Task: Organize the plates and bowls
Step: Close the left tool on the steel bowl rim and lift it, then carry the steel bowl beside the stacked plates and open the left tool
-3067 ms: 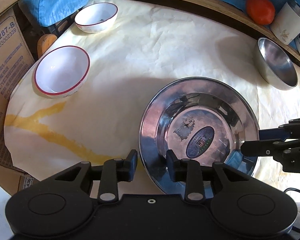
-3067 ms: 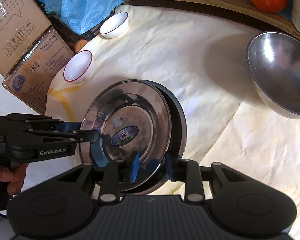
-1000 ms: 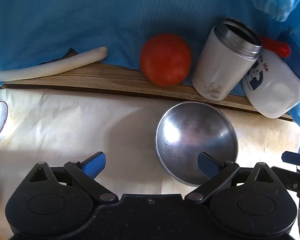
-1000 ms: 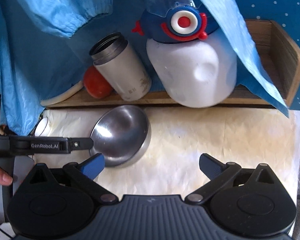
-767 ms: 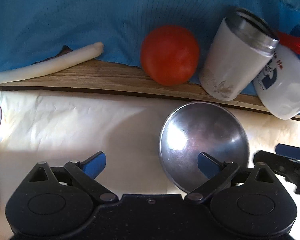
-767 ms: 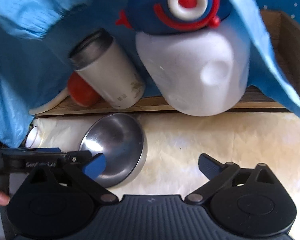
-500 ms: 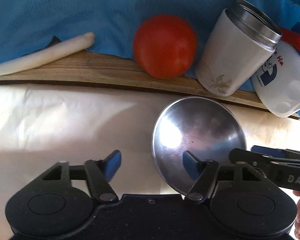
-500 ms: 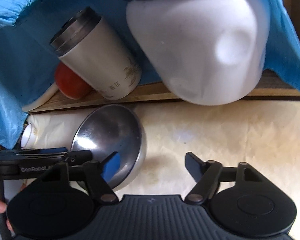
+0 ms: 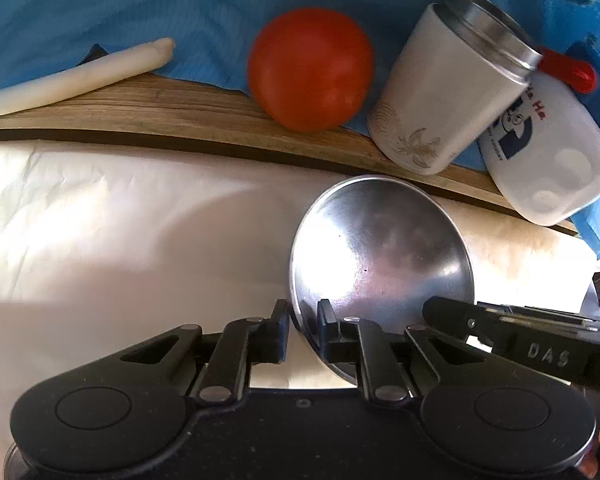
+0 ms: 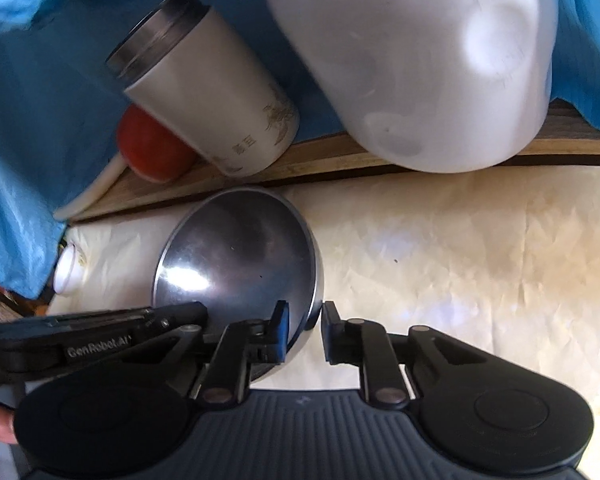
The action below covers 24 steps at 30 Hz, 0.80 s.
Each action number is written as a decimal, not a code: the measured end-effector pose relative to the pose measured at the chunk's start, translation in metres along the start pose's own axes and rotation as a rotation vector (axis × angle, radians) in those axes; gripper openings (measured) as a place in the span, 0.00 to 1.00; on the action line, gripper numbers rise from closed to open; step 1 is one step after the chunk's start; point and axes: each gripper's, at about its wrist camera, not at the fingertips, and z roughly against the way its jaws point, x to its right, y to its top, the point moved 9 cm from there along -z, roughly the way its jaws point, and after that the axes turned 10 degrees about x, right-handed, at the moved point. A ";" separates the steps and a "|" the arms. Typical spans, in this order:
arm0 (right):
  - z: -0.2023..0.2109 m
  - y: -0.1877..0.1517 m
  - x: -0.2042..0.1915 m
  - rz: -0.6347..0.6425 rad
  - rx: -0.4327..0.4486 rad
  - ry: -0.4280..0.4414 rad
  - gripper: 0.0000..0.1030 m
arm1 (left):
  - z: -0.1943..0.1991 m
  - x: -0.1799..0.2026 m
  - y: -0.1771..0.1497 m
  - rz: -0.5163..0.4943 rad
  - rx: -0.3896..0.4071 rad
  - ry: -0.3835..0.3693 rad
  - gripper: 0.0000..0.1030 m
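Two handheld grippers close on opposite sides of a steel bowl (image 9: 380, 256) that sits on a cream cloth (image 9: 120, 248) at the front of a table. The left gripper (image 9: 303, 330) straddles the bowl's near-left rim, one pad outside and one inside, its jaws closing onto the metal; the right gripper (image 10: 304, 330) does the same at the near-right rim, jaws likewise closing with the wall between the pads. In the left view the right tool's arm reaches in across the bowl's lower right edge.

Beyond the bowl, a wooden board (image 9: 188, 108) carries a tomato (image 9: 310, 68), a white tumbler (image 9: 448, 92) with a steel rim and a white jug (image 10: 412, 64), with a pale stick (image 9: 72, 76) lying to the left, all against a blue sheet (image 9: 140, 4). The far rim of the bowl sits just beside the board's edge, below the tumbler.

The risk appears to lie in the thin, polished rim: pinched near the edge only, the bowl could slip or swing out if the two hands lift unevenly, and a forward tilt might knock the tumbler or roll the tomato.
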 end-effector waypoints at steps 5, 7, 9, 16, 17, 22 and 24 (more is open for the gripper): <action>0.014 -0.014 0.000 0.015 -0.025 -0.003 0.18 | 0.012 0.004 -0.009 -0.001 -0.009 -0.017 0.14; 0.022 -0.021 -0.001 0.050 -0.045 0.000 0.19 | 0.021 0.009 -0.018 -0.001 -0.017 -0.028 0.14; 0.031 -0.033 0.001 0.078 -0.085 0.007 0.20 | 0.030 0.013 -0.028 -0.001 -0.025 -0.042 0.13; 0.057 -0.072 0.008 0.083 -0.183 0.028 0.20 | 0.056 0.025 -0.067 -0.020 -0.084 -0.083 0.14; 0.059 -0.075 0.008 0.085 -0.194 0.029 0.20 | 0.058 0.025 -0.072 -0.022 -0.096 -0.087 0.14; 0.060 -0.083 0.008 0.101 -0.223 0.024 0.20 | 0.061 0.027 -0.093 -0.029 -0.143 -0.086 0.14; 0.064 -0.088 0.011 0.100 -0.230 0.022 0.20 | 0.060 0.027 -0.097 -0.027 -0.150 -0.081 0.14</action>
